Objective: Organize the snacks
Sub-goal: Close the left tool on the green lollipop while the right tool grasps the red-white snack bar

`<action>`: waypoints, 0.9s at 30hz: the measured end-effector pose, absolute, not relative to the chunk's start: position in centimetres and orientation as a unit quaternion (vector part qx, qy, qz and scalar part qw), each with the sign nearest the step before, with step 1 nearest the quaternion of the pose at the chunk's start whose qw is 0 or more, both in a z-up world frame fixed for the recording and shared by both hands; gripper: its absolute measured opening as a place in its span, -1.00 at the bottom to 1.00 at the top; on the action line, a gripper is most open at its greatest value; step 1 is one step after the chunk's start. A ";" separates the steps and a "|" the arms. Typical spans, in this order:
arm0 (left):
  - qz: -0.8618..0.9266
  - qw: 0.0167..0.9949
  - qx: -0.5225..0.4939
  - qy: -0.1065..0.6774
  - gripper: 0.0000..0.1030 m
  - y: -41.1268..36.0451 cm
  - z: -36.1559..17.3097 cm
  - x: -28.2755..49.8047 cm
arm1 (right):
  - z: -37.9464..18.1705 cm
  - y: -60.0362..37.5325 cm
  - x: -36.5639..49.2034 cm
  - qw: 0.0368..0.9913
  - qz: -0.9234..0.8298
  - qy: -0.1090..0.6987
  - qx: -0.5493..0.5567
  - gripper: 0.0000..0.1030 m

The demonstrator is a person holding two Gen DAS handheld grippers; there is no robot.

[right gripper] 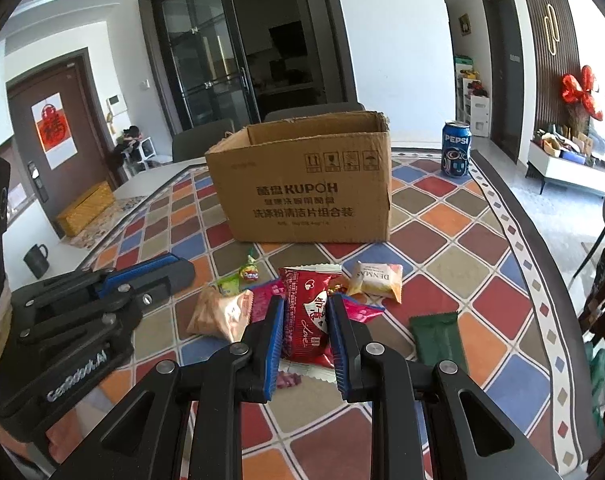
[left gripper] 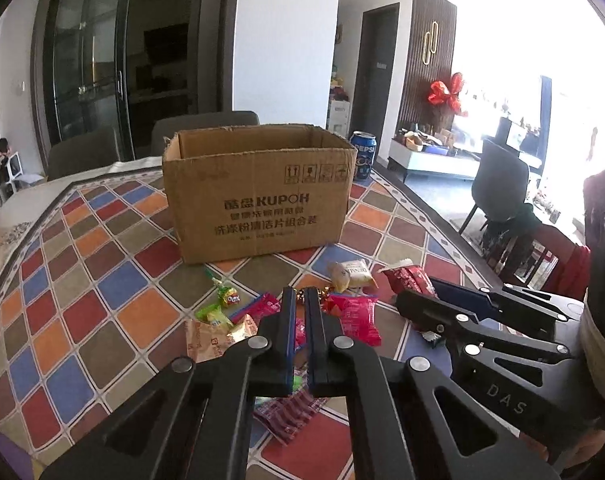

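Two grippers hovering over a snack pile on the checkered surface (right gripper: pixel 482 240)

The right gripper (right gripper: pixel 304 304), jaws apart, is straddling the red "Love" snack packet (right gripper: pixel 306 320); the left gripper (left gripper: pixel 296 294), jaws nearly together, is hanging over pink packets (left gripper: pixel 354 316), near the far open brown cardboard box (right gripper: pixel 302 192).

Table (right gripper: pixel 482 240) under a bright checked cloth: an open cardboard box (right gripper: pixel 310 196) stands mid-table, Pepsi can (right gripper: pixel 456 148) just beyond its right corner. In front of the box, a loose heap of snack packets (right gripper: pixel 302 304), a cream Denmas pack (right gripper: pixel 376 282) at its right edge, a green wrapper (right gripper: pixel 438 338) lying apart, nearer the front.
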State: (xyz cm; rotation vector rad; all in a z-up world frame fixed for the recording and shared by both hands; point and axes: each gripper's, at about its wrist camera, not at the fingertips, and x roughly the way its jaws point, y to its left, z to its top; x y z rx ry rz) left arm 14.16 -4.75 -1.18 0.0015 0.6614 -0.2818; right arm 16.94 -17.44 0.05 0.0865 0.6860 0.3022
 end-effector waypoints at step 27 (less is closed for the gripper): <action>-0.132 0.894 0.074 0.421 -0.35 -3.4 -10.0 15.5 | -5.5 -14.3 17.6 0.890 0.180 0.418 0.023 -0.55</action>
